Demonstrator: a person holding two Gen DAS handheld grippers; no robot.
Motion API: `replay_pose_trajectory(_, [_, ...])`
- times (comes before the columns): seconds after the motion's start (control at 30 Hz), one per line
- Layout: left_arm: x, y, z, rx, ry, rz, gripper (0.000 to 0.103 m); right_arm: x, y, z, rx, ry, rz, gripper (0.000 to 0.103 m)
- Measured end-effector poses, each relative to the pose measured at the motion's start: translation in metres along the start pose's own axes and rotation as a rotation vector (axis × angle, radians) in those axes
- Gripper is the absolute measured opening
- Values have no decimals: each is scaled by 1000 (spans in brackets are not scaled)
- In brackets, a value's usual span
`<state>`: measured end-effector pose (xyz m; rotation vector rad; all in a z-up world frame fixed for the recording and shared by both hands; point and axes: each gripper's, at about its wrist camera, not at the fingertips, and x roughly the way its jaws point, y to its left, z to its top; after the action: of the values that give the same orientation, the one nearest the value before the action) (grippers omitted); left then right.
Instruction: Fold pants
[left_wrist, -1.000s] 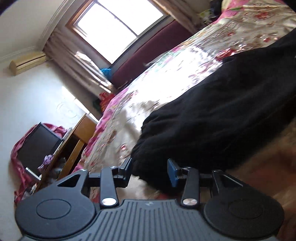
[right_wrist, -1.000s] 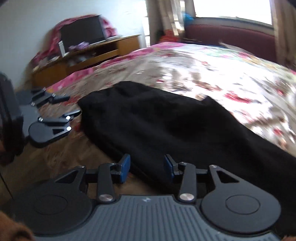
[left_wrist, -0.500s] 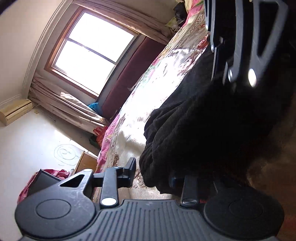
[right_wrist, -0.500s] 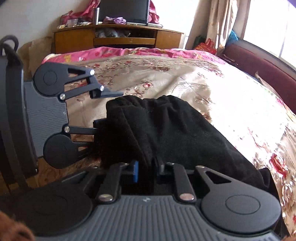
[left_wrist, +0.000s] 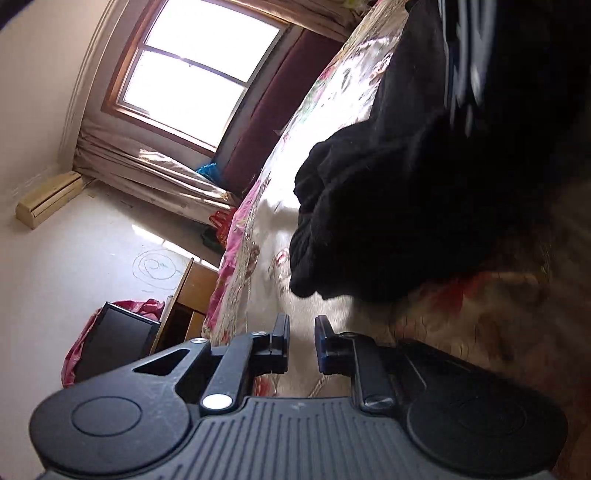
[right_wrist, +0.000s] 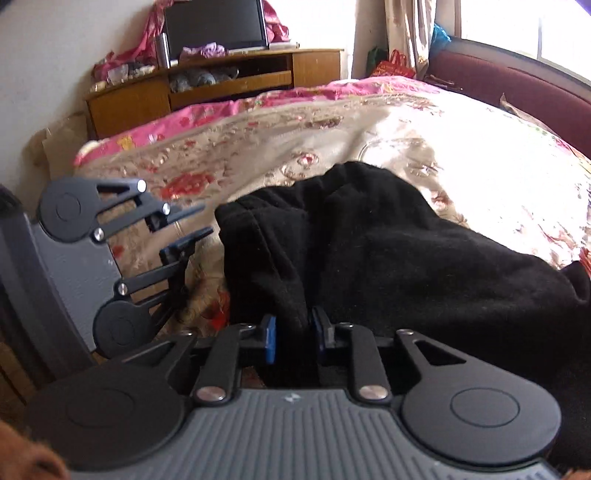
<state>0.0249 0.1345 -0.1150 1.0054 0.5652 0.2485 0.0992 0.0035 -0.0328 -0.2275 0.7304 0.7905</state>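
Note:
Black pants (right_wrist: 388, 258) lie bunched on a floral bedspread (right_wrist: 480, 166). My right gripper (right_wrist: 293, 339) is shut on a fold of the pants, black cloth pinched between its blue pads. My left gripper (left_wrist: 301, 341) is open a narrow gap and empty, a short way off the pants' bunched edge (left_wrist: 369, 229). In the right wrist view the left gripper (right_wrist: 195, 221) hovers just left of the pants, apart from the cloth. Part of the pants is hidden behind my right gripper's body.
A wooden cabinet (right_wrist: 229, 85) with a dark monitor (right_wrist: 216, 24) stands past the bed's foot. A dark red sofa (right_wrist: 517, 85) sits under the window (left_wrist: 199, 74). A wall air conditioner (left_wrist: 48, 199) shows in the left wrist view.
My left gripper has let go of the pants edge and pulled back from it, its gap narrower. My right gripper stays shut on the pants. The cloth has bunched up more.

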Motion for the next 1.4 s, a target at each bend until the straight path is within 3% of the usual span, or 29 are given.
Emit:
replay_pose_trajectory(0.13, [-15,20,6,-64,39,42,34,-57,-36,-12,140,-95,-13,36])
replay_pose_trajectory(0.27, [-35,29,41,-97,-46,36,34,-115,-93,-52,311,-142,-208,37])
replay_pose_trajectory(0.37, [-50,17,84,-135,-142,-73,34,-160,-146,-100,464,-134,-417,37])
replay_pose_trajectory(0.47, [-70,-16,133,-139,-251,-197,35,-218,-200,-159,695,-142,-610,38])
replay_pose_trajectory(0.63, [-110,-78,214,-77,-415,-368,35,-308,-266,-252,1093,-331,-777,40])
replay_pose_trajectory(0.73, [-129,-107,258,-32,-491,-435,35,-336,-299,-303,1315,-492,-726,44])
replay_pose_trajectory(0.8, [-141,-122,288,-15,-517,-481,35,-338,-317,-326,1423,-573,-645,41])
replay_pose_trajectory(0.87, [-148,-136,310,24,-549,-499,35,-328,-330,-328,1423,-625,-586,41])
replay_pose_trajectory(1.03, [-167,-168,344,115,-600,-524,35,-324,-337,-331,1390,-613,-558,35])
replay_pose_trajectory(1.13, [-172,-175,354,121,-605,-549,35,-329,-329,-340,1418,-657,-534,35])
replay_pose_trajectory(1.4, [-180,-197,369,146,-607,-584,35,-306,-364,-347,1532,-793,-409,38])
